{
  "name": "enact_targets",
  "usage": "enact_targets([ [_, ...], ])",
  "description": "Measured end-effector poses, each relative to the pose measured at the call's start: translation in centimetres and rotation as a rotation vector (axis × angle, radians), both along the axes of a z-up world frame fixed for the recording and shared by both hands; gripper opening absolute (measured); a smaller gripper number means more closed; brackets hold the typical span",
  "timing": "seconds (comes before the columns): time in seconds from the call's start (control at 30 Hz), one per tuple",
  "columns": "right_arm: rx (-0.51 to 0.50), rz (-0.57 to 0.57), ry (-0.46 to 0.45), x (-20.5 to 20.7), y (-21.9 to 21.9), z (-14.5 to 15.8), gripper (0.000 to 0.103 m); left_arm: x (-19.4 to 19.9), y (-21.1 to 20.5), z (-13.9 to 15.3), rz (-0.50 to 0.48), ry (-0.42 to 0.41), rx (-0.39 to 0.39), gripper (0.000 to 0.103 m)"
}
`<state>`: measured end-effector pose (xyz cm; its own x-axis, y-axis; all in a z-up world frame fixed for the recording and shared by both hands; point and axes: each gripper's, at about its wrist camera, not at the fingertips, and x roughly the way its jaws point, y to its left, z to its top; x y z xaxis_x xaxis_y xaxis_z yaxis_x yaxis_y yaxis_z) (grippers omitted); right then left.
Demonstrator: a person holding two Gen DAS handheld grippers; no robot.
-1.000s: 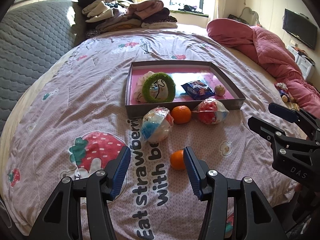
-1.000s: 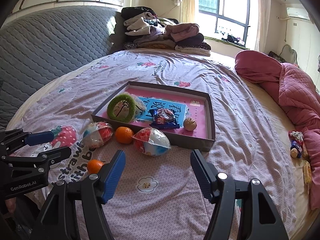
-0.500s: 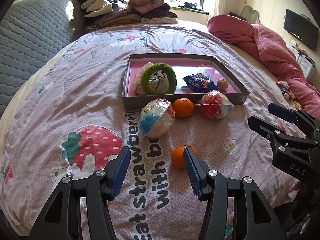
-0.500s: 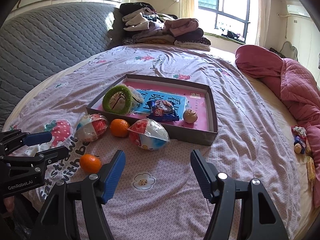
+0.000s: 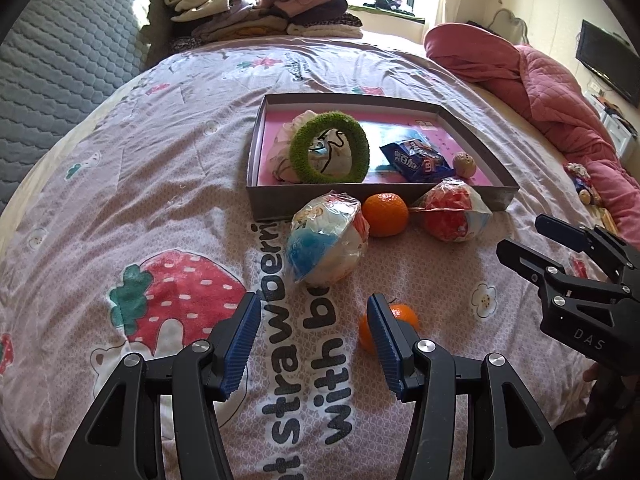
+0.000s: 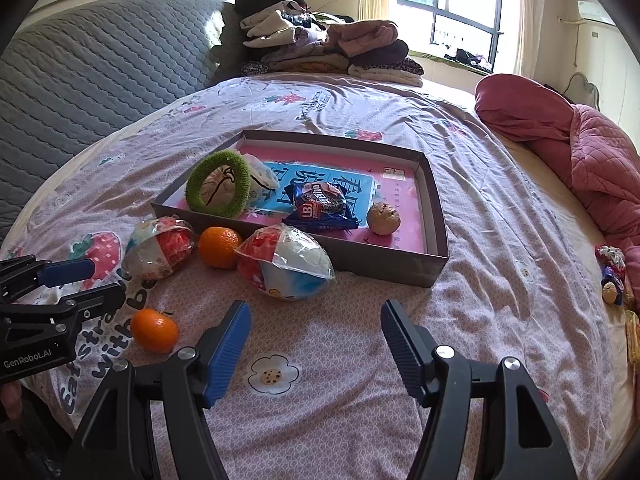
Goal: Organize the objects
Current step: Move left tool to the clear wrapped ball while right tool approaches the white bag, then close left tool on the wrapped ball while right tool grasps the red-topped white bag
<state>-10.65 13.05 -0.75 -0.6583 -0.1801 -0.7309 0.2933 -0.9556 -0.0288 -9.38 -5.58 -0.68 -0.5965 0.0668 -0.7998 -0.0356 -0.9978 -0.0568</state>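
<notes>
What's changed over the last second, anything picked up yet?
Nothing picked up. Both grippers have come down and in toward the items on the bed: the left gripper now sits near the loose orange, the right gripper just short of the wrapped ball. Both stay open and empty. The box and everything in and in front of it lies as before.

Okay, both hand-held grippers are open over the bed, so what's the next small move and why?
Probably ease the left hand-held gripper to its right and down so its open jaws straddle the near orange. That orange lies loose on the bedspread, just outside the right finger, while the shallow box already holds other items and the right hand-held gripper has nothing between its fingers.
</notes>
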Motion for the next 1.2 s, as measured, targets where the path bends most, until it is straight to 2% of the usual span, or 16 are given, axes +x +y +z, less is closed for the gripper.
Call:
enact_targets([
  [0.37, 0.006, 0.007, -0.025, -2.3, 0.2, -1.5, 0.067, -2.1, 0.2, -1.3, 0.000, -0.029, -0.004, 0.057],
  [0.6, 0.037, 0.065, -0.018, -3.0, -0.8, -2.0, 0.067, -3.2, 0.0, -1.6, 0.002, -0.031, -0.002, 0.057],
  [1.0, 0.027, 0.136, -0.015, -4.3, -2.1, -2.5, 0.079, -5.1, 0.2, -1.9, 0.002, -0.037, 0.002, 0.057],
  [1.2, 0.012, 0.147, -0.004, -4.8, -2.8, -2.3, 0.080, -6.0, 0.0, -1.9, 0.000, -0.040, 0.020, 0.060],
])
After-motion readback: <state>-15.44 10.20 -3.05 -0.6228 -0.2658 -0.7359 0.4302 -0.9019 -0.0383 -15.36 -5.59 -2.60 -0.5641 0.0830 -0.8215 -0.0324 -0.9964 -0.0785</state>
